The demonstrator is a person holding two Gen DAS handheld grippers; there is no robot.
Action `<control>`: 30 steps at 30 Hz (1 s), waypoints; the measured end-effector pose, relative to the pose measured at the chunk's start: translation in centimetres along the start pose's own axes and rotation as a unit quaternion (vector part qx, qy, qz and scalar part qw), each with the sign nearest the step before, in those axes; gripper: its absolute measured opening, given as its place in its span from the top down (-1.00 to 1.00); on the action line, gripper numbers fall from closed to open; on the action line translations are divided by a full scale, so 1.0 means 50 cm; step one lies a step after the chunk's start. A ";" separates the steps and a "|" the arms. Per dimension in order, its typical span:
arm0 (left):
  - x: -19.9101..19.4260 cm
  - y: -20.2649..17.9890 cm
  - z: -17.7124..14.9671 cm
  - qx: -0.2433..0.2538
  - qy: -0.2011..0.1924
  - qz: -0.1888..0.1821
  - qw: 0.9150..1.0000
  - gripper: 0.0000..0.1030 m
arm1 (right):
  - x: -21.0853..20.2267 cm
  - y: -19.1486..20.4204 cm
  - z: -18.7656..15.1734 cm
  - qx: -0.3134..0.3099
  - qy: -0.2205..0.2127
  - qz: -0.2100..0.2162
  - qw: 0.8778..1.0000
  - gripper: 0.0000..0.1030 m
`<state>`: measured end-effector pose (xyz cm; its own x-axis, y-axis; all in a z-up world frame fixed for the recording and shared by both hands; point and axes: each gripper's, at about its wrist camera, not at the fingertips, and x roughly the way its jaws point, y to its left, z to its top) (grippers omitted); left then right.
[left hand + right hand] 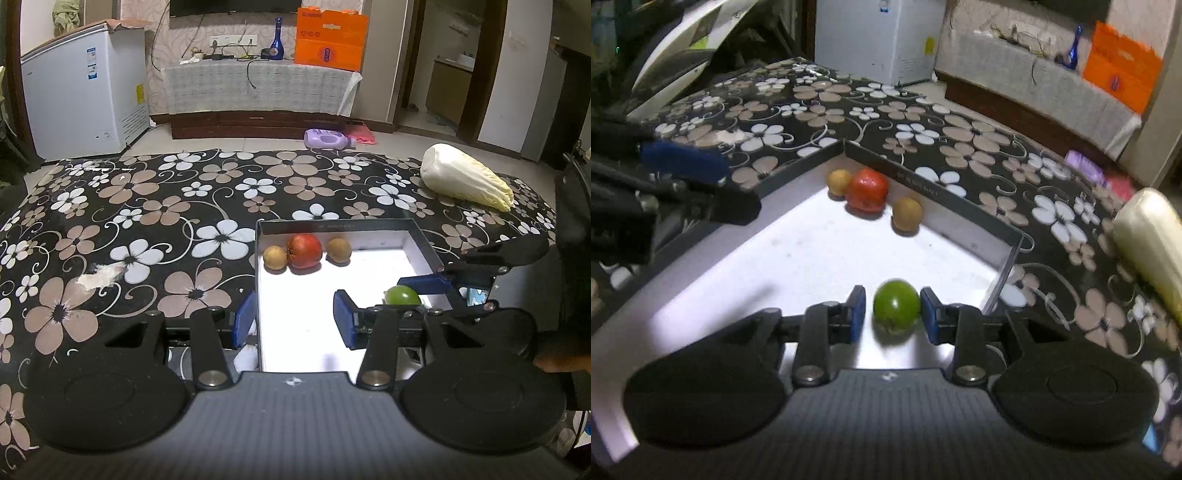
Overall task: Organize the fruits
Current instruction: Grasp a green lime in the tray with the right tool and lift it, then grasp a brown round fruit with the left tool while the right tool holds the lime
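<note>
A shallow white box lies on the flowered table. At its far wall sit a red fruit and two small brown fruits. A green fruit rests on the box floor between the pads of my right gripper, which is open, with small gaps each side. My left gripper is open and empty over the box's near left wall. The right gripper also shows in the left wrist view.
A pale napa cabbage lies on the table at the far right. The table cloth is black with flowers. Beyond are a white freezer, a covered TV stand and a purple bottle on the floor.
</note>
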<state>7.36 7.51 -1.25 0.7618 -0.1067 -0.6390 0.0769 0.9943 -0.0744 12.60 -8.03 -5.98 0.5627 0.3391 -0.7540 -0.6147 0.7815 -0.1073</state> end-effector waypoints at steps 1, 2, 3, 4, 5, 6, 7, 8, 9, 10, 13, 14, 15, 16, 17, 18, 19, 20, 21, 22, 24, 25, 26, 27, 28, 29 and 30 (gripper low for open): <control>0.001 -0.002 0.001 0.001 -0.001 0.000 1.000 -0.02 | 0.004 -0.006 0.001 0.007 0.002 0.003 1.000 0.29; 0.002 -0.003 0.001 0.002 -0.001 -0.001 1.000 -0.02 | 0.003 -0.010 0.003 0.016 0.001 0.005 1.000 0.36; 0.004 -0.005 0.001 0.002 -0.001 -0.002 1.000 -0.02 | 0.002 -0.014 0.003 0.022 -0.001 0.005 1.000 0.40; 0.006 -0.006 0.001 0.002 -0.001 -0.005 1.000 -0.02 | 0.000 -0.016 0.004 0.027 0.000 0.006 1.000 0.40; 0.007 -0.008 0.002 0.003 -0.002 -0.010 1.000 -0.02 | -0.004 -0.018 0.005 0.029 -0.003 0.004 1.000 0.40; 0.009 -0.012 0.003 0.006 -0.005 -0.015 1.000 -0.02 | -0.007 -0.020 0.007 0.032 -0.007 0.002 0.999 0.40; 0.011 -0.015 0.004 0.009 -0.007 -0.019 1.000 -0.02 | -0.014 -0.024 0.009 0.036 -0.012 0.001 0.999 0.40; 0.014 -0.020 0.005 0.014 -0.010 -0.025 1.000 -0.02 | -0.024 -0.028 0.011 0.042 -0.019 0.000 0.999 0.40; 0.017 -0.025 0.007 0.018 -0.012 -0.030 0.999 -0.02 | -0.036 -0.033 0.013 0.048 -0.028 -0.003 0.998 0.40; 0.023 -0.031 0.009 0.022 -0.013 -0.035 0.999 -0.02 | -0.048 -0.040 0.017 0.053 -0.036 -0.007 0.998 0.40; 0.042 -0.052 0.016 0.027 -0.007 -0.046 0.999 -0.02 | -0.085 -0.066 0.021 0.079 -0.066 -0.022 0.994 0.40; 0.050 -0.060 0.020 0.028 -0.005 -0.051 0.998 -0.02 | -0.096 -0.076 0.021 0.089 -0.076 -0.025 0.993 0.40; 0.058 -0.069 0.023 0.029 -0.003 -0.056 0.998 -0.02 | -0.106 -0.086 0.021 0.099 -0.085 -0.028 0.991 0.40; 0.067 -0.077 0.027 0.033 -0.002 -0.062 0.998 -0.02 | -0.114 -0.096 0.020 0.107 -0.093 -0.029 0.990 0.40; 0.077 -0.086 0.030 0.039 -0.002 -0.065 0.997 -0.02 | -0.123 -0.103 0.018 0.114 -0.099 -0.030 0.988 0.40; 0.088 -0.094 0.034 0.045 0.000 -0.065 0.997 -0.02 | -0.130 -0.110 0.017 0.118 -0.103 -0.029 0.987 0.40; 0.101 -0.100 0.037 0.047 0.003 -0.065 0.997 -0.02 | -0.135 -0.114 0.015 0.120 -0.106 -0.028 0.987 0.40; 0.114 -0.103 0.040 0.046 0.009 -0.065 0.997 -0.02 | -0.140 -0.118 0.013 0.122 -0.109 -0.026 0.986 0.40; 0.128 -0.105 0.043 0.043 0.018 -0.066 0.997 -0.02 | -0.143 -0.120 0.011 0.121 -0.110 -0.025 0.986 0.40; 0.143 -0.107 0.045 0.039 0.027 -0.067 0.997 -0.02 | -0.146 -0.121 0.009 0.120 -0.110 -0.023 0.986 0.40; 0.168 -0.114 0.049 0.039 0.038 -0.058 0.997 0.00 | -0.154 -0.126 0.005 0.120 -0.112 -0.021 0.986 0.41; 0.178 -0.116 0.049 0.041 0.041 -0.050 0.997 0.01 | -0.158 -0.129 0.004 0.121 -0.114 -0.019 0.986 0.41; 0.187 -0.117 0.050 0.041 0.043 -0.042 0.997 0.01 | -0.162 -0.133 0.003 0.123 -0.116 -0.017 0.985 0.41; 0.196 -0.117 0.051 0.038 0.046 -0.037 0.998 0.01 | -0.165 -0.135 0.001 0.125 -0.118 -0.016 0.985 0.41; 0.205 -0.116 0.053 0.035 0.048 -0.032 0.998 0.01 | -0.167 -0.138 0.000 0.127 -0.119 -0.014 0.985 0.41; 0.212 -0.117 0.055 0.034 0.050 -0.029 0.998 0.01 | -0.168 -0.139 -0.001 0.128 -0.119 -0.012 0.985 0.41; 0.219 -0.119 0.056 0.035 0.051 -0.026 0.998 0.01 | -0.169 -0.139 -0.001 0.127 -0.119 -0.010 0.985 0.41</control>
<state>17.05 0.44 -5.64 0.6866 -0.1549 -0.7103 0.1616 0.9851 -0.0586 12.07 -16.37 1.10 0.7061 0.4116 -0.5762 -0.4609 0.8849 0.0674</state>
